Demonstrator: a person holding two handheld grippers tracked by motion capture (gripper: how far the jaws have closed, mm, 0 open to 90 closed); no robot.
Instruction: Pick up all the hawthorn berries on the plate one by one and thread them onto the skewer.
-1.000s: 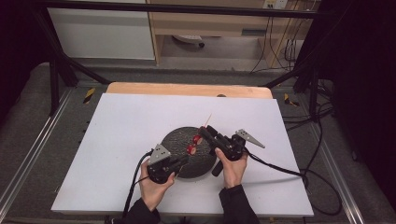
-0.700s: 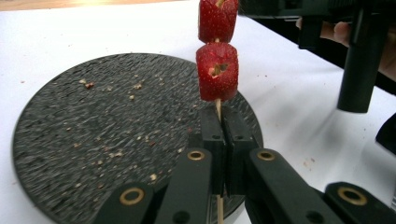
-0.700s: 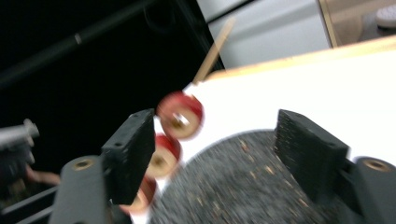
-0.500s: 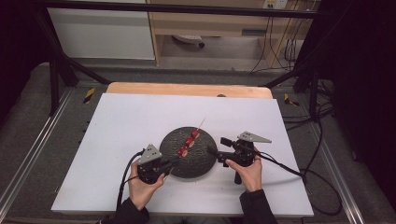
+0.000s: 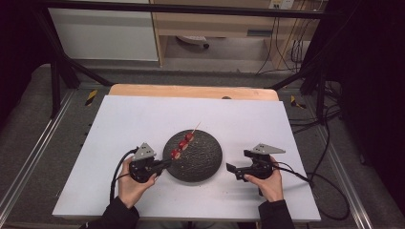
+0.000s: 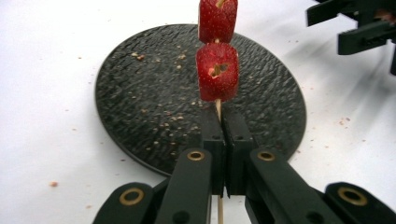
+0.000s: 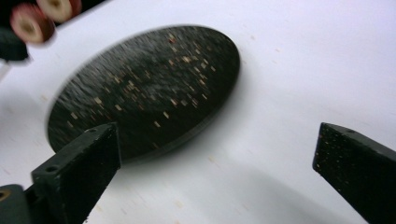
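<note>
The strawberry skewer [image 5: 184, 142] is slanting over the black plate [image 5: 205, 164], its near end pinched in the left gripper [image 5: 165, 163]; the right gripper [image 5: 237, 168], jaws just opening and empty, is hovering right of the plate.

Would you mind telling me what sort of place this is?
Probably a lab recording bench, not a kitchen: a white board inside a black frame, loose cables on the floor, shelving behind.
</note>
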